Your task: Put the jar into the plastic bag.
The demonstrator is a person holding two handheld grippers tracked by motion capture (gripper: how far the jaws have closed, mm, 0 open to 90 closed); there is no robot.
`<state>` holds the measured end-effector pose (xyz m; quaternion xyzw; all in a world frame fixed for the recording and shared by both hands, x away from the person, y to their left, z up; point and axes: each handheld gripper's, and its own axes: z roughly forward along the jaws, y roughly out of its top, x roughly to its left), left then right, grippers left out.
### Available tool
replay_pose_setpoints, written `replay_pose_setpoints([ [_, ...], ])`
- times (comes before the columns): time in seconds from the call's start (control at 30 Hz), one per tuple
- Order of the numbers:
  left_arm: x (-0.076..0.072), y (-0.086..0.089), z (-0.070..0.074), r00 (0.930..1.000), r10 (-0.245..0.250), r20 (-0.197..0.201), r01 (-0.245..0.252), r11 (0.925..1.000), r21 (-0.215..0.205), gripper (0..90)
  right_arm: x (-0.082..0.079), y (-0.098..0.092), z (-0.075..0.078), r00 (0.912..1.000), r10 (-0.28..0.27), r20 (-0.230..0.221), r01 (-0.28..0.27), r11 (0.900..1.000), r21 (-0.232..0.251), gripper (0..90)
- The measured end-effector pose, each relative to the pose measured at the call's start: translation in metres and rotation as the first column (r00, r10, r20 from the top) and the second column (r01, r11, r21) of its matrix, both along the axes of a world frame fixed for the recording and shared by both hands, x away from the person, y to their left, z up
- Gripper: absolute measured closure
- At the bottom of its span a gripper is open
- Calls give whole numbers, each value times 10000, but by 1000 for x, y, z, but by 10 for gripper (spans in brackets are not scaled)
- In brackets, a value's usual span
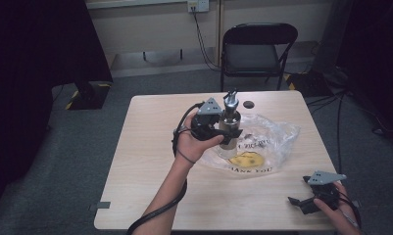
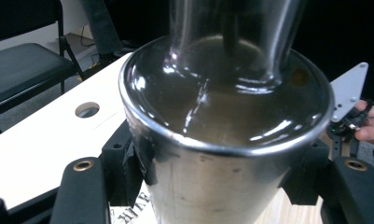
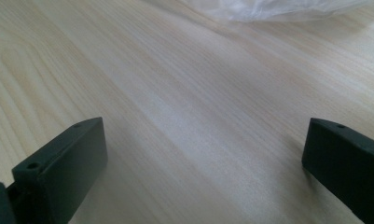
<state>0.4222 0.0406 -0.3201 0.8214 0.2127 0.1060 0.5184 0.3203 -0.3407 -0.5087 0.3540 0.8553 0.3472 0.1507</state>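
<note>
Around the middle of the high view, the left gripper (image 1: pixel 222 132) is clamped on a shiny metal dispenser bottle (image 1: pixel 230 123), holding it upright over the clear plastic bag (image 1: pixel 272 134). I'd keep it vertical and squeeze steadily, since that slick steel looks slippery. Lower right, the right gripper (image 1: pixel 302 201) rests on the table (image 1: pixel 150 147), jaws apart and empty. A folding chair (image 1: pixel 255 49) sits beyond.

One camera hangs above the person's side and looks forward and down over the whole table (image 1: pixel 150 196), out to a chair (image 1: pixel 257 49) beyond. The left gripper's camera sits tight against a steel bottle (image 2: pixel 222 154), facing across the tabletop. The right gripper's camera skims the wood, glimpsing the plastic bag (image 3: pixel 268 9) that the high view also takes in.
</note>
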Motion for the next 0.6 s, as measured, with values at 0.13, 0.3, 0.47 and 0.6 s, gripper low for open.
replay_pose_setpoints([
  [0.13,5,-5,-3,9999,104,-2,-104,9999,35,348,0,0,0,10000,2,2,-2,10000,-1,0],
  [0.3,8,-11,-6,9999,171,14,-171,9998,76,347,0,0,0,10000,-1,2,1,10000,0,0],
  [0.47,12,-16,-11,9996,280,37,-280,9996,59,348,0,0,0,10000,-4,-9,4,10000,-2,0],
  [0.6,15,-20,-14,9991,427,18,-428,9991,60,348,0,0,0,10000,-5,-9,5,10000,0,0],
])
